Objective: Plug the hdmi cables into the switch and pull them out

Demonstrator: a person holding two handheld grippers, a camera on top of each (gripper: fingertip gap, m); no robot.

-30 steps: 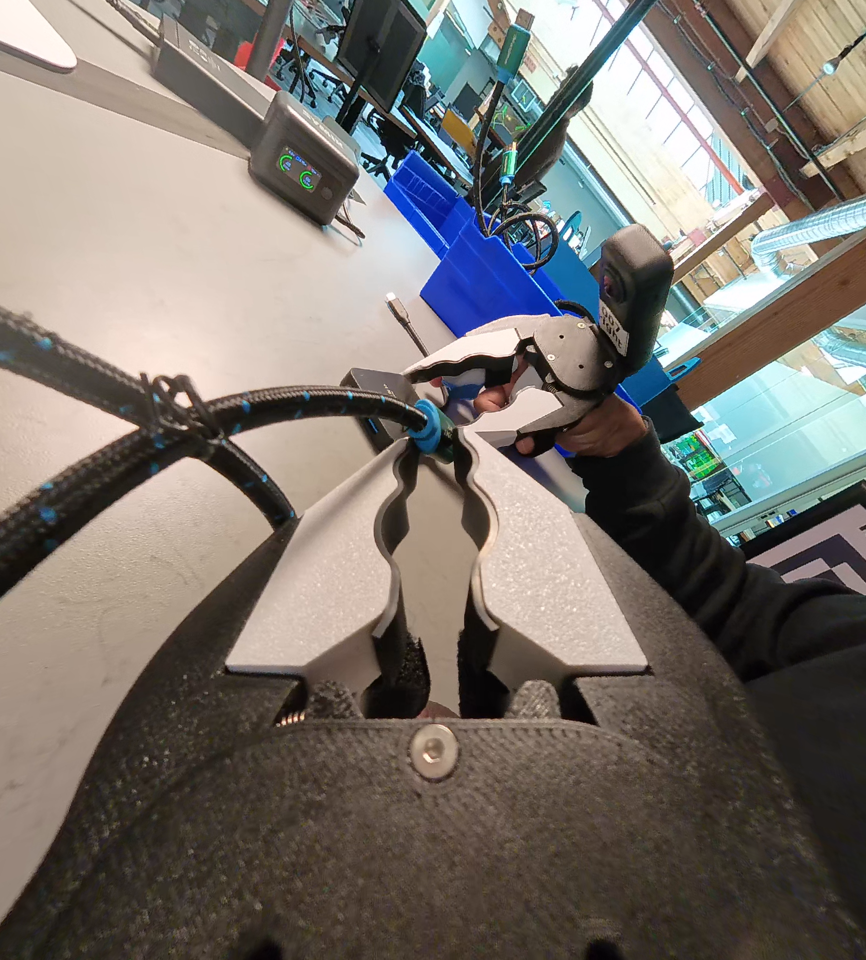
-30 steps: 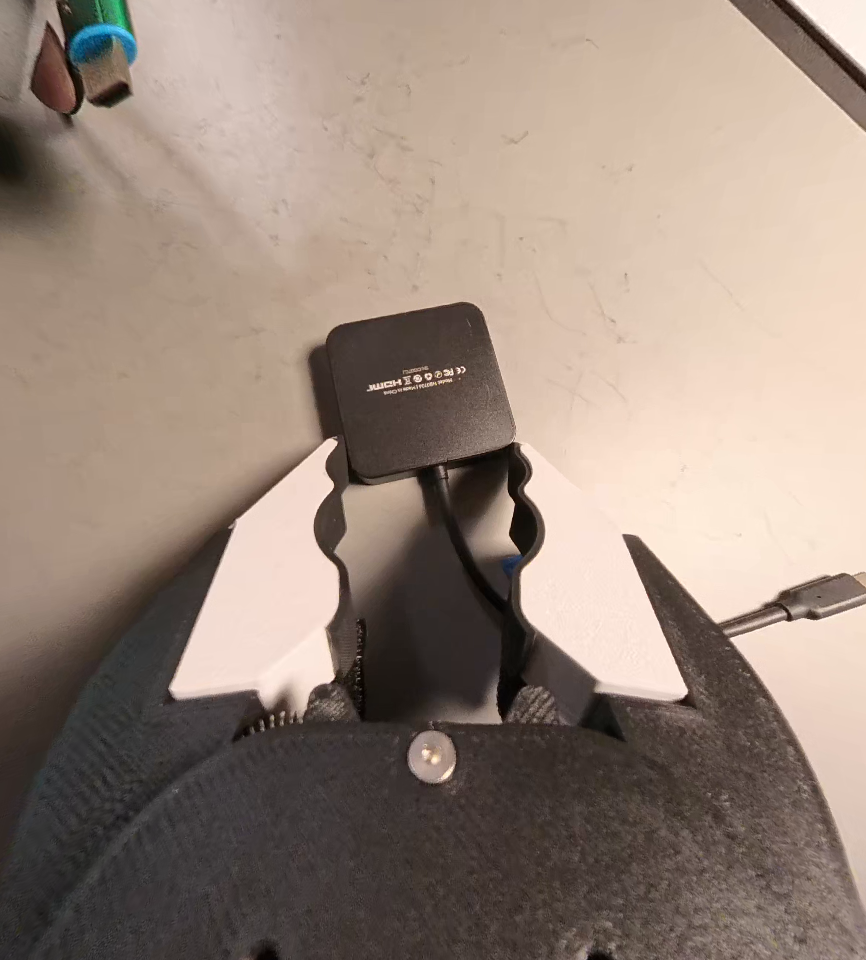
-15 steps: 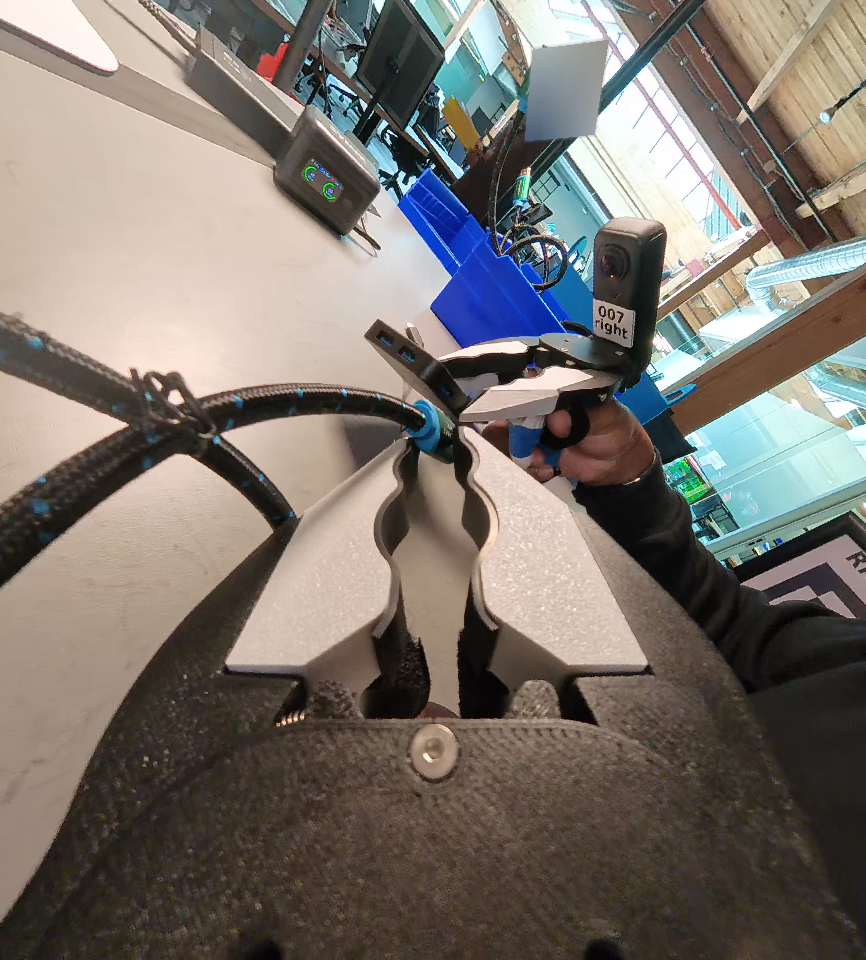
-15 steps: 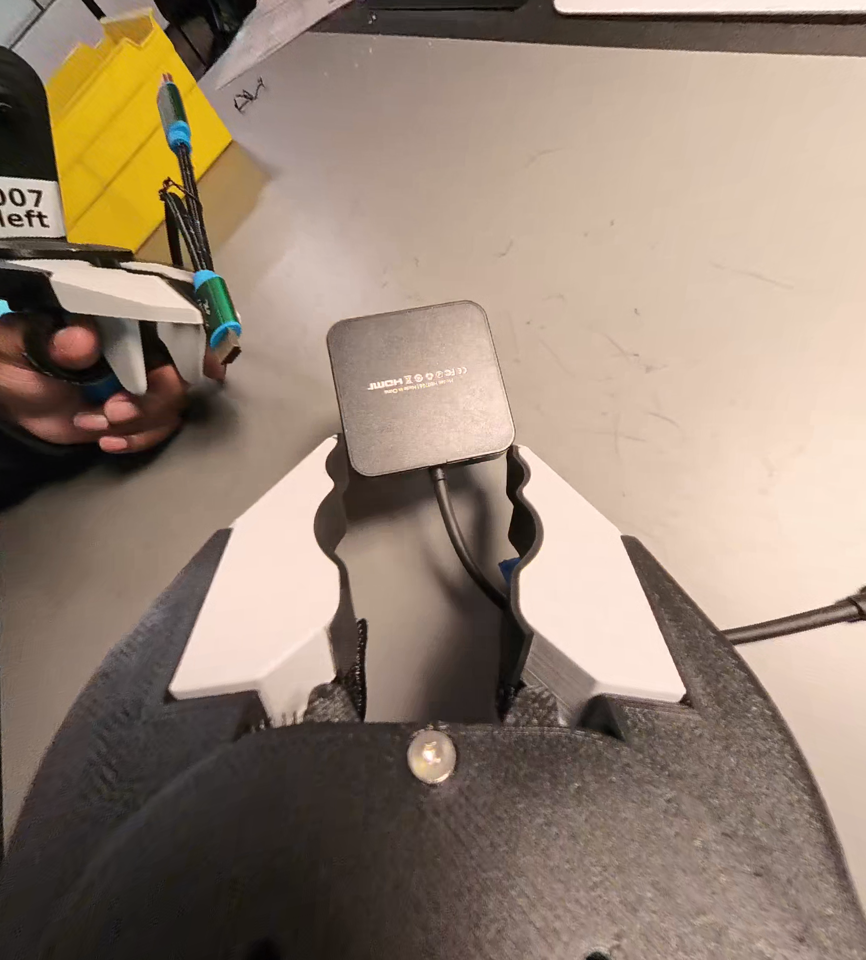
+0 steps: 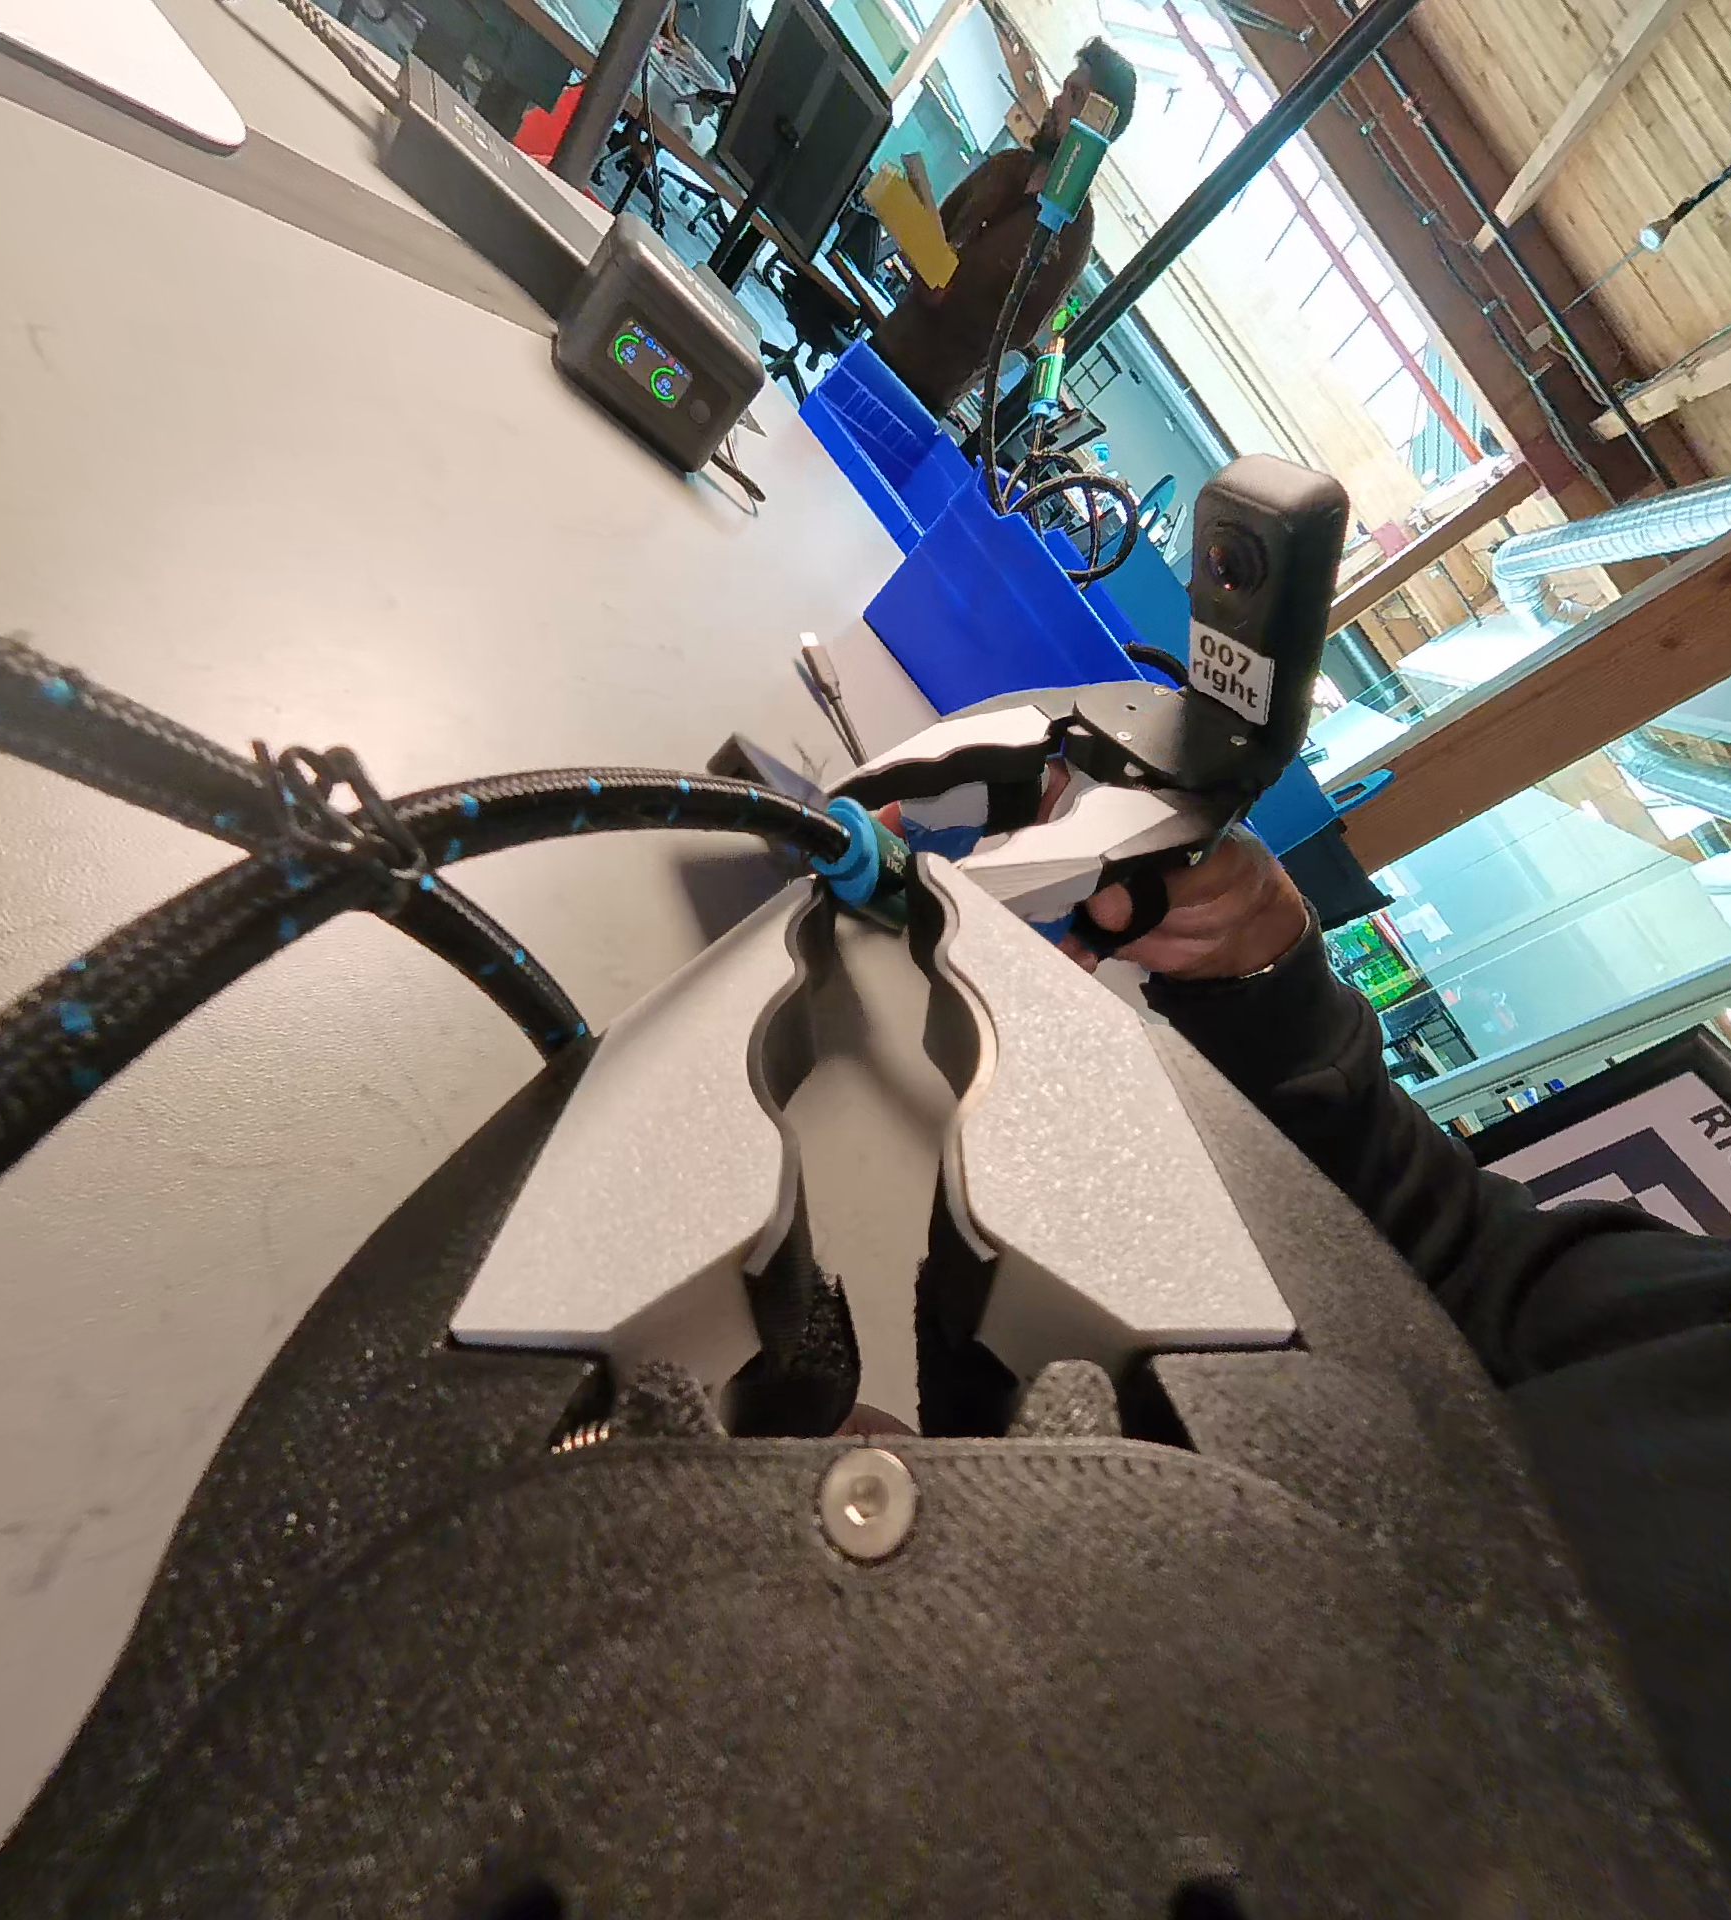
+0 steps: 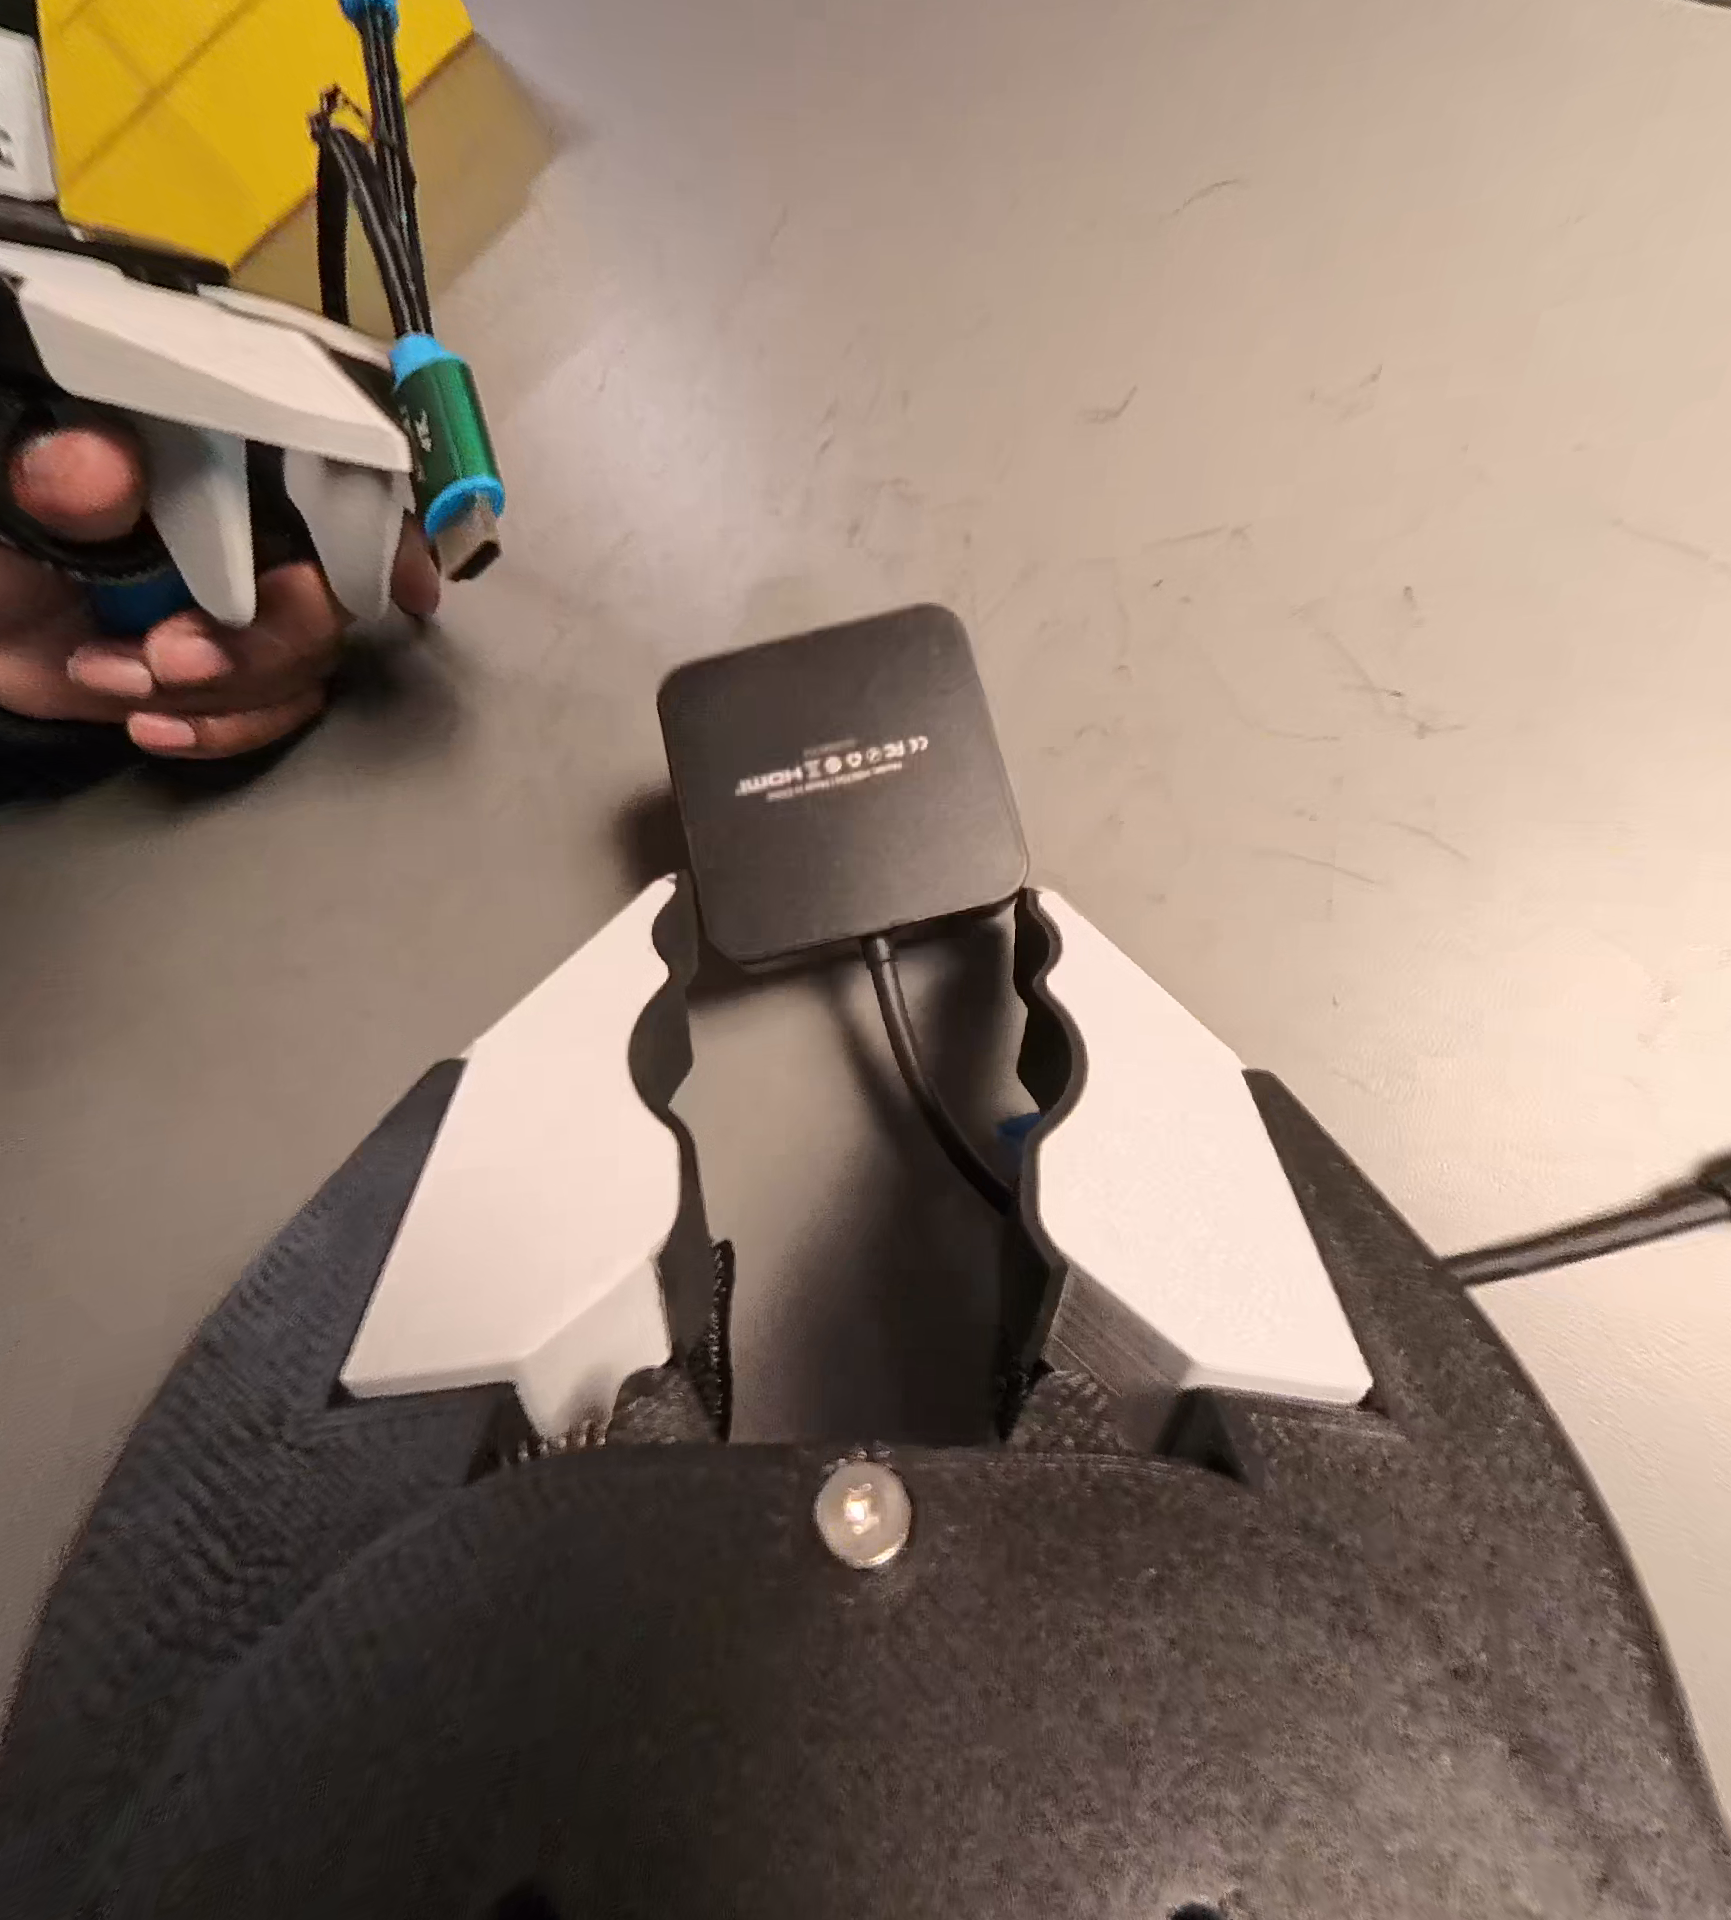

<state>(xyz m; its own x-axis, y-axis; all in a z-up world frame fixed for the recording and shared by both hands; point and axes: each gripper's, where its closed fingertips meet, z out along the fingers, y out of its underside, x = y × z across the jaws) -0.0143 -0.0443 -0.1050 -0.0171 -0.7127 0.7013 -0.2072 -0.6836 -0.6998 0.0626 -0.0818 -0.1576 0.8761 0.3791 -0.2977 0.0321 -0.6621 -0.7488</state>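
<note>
My left gripper point(image 5: 871, 894) is shut on a green HDMI plug point(image 5: 866, 868) with blue collars, on a black braided cable point(image 5: 580, 795). In the right wrist view the plug point(image 6: 445, 447) sticks out of the left gripper point(image 6: 362, 436) with its metal tip point(image 6: 466, 551) bare, up and to the left of the switch and apart from it. My right gripper point(image 6: 853, 904) is shut on the near edge of the black square switch point(image 6: 840, 769), held over the grey table point(image 6: 1256, 520). The switch's thin cord point(image 6: 913, 1049) runs back between the fingers. In the left wrist view the right gripper point(image 5: 902, 821) is just beyond the plug.
A yellow bin point(image 6: 217, 125) stands behind the left gripper. The switch's cord ends in a small plug point(image 5: 819, 665) lying on the table. Blue bins point(image 5: 996, 613) hold another green-plugged cable point(image 5: 1069, 177). A power station point(image 5: 658, 374) stands farther back. A person point(image 5: 986, 239) stands in the background. My left tips are about 30 centimeters from the power station point(image 5: 658, 374), my right tips only 25 centimeters.
The right gripper has lowered and tipped the switch toward the table. The left gripper's plug now sits closer to the switch. Both grippers keep their hold.
</note>
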